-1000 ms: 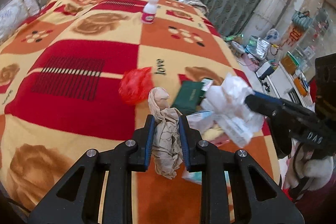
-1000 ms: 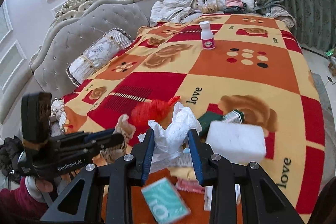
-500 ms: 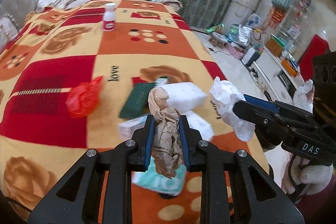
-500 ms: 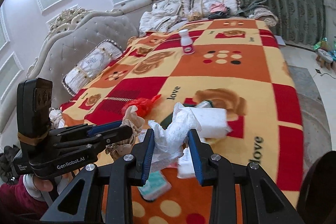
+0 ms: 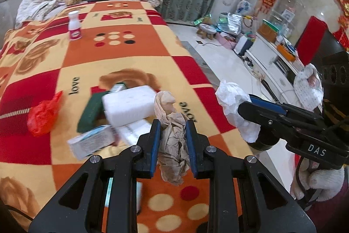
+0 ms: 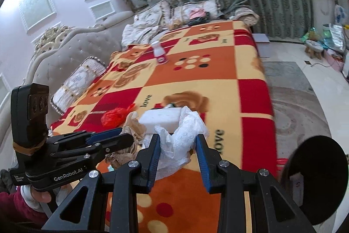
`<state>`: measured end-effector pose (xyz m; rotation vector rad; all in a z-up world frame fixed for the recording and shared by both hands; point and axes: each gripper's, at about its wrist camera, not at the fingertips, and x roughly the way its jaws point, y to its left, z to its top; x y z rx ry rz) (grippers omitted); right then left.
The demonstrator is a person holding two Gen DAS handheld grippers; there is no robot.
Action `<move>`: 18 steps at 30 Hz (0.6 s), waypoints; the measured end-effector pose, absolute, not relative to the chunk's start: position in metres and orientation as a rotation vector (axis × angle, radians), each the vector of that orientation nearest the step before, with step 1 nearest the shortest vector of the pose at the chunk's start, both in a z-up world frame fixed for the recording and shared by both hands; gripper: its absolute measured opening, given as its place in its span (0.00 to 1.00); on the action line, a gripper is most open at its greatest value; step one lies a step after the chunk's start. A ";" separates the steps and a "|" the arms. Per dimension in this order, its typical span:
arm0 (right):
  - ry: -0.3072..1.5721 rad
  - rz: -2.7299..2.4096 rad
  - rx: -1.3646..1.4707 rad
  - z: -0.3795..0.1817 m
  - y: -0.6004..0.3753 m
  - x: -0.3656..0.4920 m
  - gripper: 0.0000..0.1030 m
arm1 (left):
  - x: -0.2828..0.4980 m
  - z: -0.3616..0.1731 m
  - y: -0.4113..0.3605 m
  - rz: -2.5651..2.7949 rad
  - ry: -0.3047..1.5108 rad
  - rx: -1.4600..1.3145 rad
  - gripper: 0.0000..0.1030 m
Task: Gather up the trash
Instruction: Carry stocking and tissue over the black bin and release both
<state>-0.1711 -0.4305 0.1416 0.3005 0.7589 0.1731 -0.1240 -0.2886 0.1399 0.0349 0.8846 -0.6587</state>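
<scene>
Left gripper (image 5: 172,134) is clenching crumpled brown paper (image 5: 172,137) upright, lower end hidden; right gripper (image 6: 177,145) is grasping white tissue (image 6: 181,134), underside hidden.

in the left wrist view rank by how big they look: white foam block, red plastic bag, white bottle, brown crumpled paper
1. white foam block and brown crumpled paper: close in apparent size; the paper sits right at the lens in the left gripper, so unranked.
2. red plastic bag
3. white bottle, farthest away, so its small look is partly distance.
</scene>
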 end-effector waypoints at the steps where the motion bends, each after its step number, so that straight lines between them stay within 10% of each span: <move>1: 0.758 0.166 0.304 0.141 -0.435 -0.173 0.31 | -0.125 0.140 -0.294 -0.667 0.886 0.037 0.21; 18: 0.756 -0.033 0.391 0.129 -0.531 -0.225 0.31 | -0.144 0.137 -0.398 -0.817 0.932 0.082 0.21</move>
